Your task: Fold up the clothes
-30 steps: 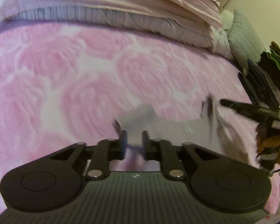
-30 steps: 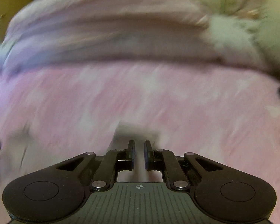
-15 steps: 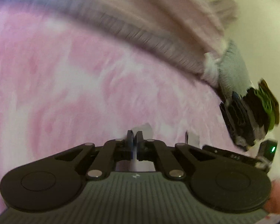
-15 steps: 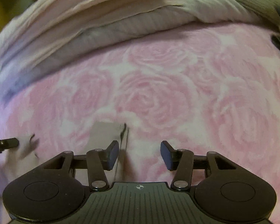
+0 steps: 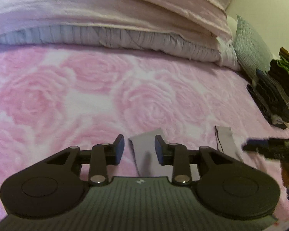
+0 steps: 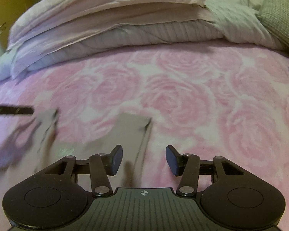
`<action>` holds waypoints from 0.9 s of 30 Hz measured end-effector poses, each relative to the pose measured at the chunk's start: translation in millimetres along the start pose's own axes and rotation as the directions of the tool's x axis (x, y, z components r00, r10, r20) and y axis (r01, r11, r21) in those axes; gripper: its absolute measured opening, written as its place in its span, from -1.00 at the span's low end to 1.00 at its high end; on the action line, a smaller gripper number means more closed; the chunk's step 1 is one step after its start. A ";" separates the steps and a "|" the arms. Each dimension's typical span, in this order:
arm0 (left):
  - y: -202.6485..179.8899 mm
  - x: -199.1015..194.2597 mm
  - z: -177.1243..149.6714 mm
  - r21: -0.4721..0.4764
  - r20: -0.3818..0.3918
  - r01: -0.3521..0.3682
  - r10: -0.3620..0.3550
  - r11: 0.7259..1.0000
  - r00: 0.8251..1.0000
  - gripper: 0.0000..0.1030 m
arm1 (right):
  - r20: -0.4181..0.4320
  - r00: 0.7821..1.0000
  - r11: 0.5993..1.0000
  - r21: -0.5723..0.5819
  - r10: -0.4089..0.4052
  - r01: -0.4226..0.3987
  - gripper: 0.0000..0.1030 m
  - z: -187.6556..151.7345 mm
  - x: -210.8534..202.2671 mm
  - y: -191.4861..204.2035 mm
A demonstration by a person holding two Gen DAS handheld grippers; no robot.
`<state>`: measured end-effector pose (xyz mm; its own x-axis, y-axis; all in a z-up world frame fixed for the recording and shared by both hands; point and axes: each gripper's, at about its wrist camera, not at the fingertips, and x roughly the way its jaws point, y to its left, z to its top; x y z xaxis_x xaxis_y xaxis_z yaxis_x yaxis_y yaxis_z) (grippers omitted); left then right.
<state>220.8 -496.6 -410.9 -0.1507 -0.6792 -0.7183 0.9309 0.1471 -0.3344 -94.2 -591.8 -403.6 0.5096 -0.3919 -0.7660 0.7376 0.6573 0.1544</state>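
Left wrist view: the left hand-held gripper [image 5: 138, 150] is opening, its jaws clear of the pale garment [image 5: 147, 144] laid flat on the bed [image 5: 86, 96] for folding.

Right wrist view: the right hand-held gripper [image 6: 144, 159] stands open above the garment's other corner, nothing pinched.

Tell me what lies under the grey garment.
The grey garment lies on the pink rose-patterned blanket, visible all around it. What lies beneath the blanket, and the garment's near part behind the grippers, is hidden.

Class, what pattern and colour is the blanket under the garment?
The blanket has large pink roses on white, clearest in the right wrist view.
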 end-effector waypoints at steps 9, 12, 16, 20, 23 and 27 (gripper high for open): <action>-4.9 36.3 6.0 0.092 -0.031 0.005 -0.002 0.996 1.000 -1.00 | 0.037 0.987 0.981 0.112 0.156 -0.160 -1.00 31.5 52.0 -25.1; -16.1 32.7 2.9 0.157 0.010 -0.030 0.029 0.987 1.000 -0.99 | 0.119 0.983 0.990 0.012 0.136 -0.139 -1.00 32.2 36.7 -13.2; -18.3 27.3 -3.3 0.148 0.071 -0.109 0.099 0.983 0.993 -0.99 | 0.210 0.977 0.999 0.046 -0.022 0.013 -1.00 29.9 18.6 -21.6; -22.6 32.9 -8.4 0.160 0.069 -0.165 0.156 0.973 0.985 -0.97 | 0.202 0.970 0.991 0.050 -0.135 0.127 -1.00 18.4 21.9 -22.3; -27.3 36.9 -6.7 0.187 0.069 -0.195 0.185 0.963 0.980 -0.82 | 0.095 0.986 0.987 0.097 -0.138 0.129 -1.00 20.6 34.6 -28.4; -26.6 16.8 1.4 0.133 0.108 -0.221 0.208 0.966 0.972 -0.70 | 0.114 0.976 0.969 0.184 -0.186 0.163 -0.91 22.4 10.3 -35.7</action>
<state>194.0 -512.9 -413.2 0.0831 -0.7075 -0.7018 0.9769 0.1970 -0.0830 -105.3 -633.7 -403.0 0.4105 -0.5778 -0.7054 0.8798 0.4544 0.1398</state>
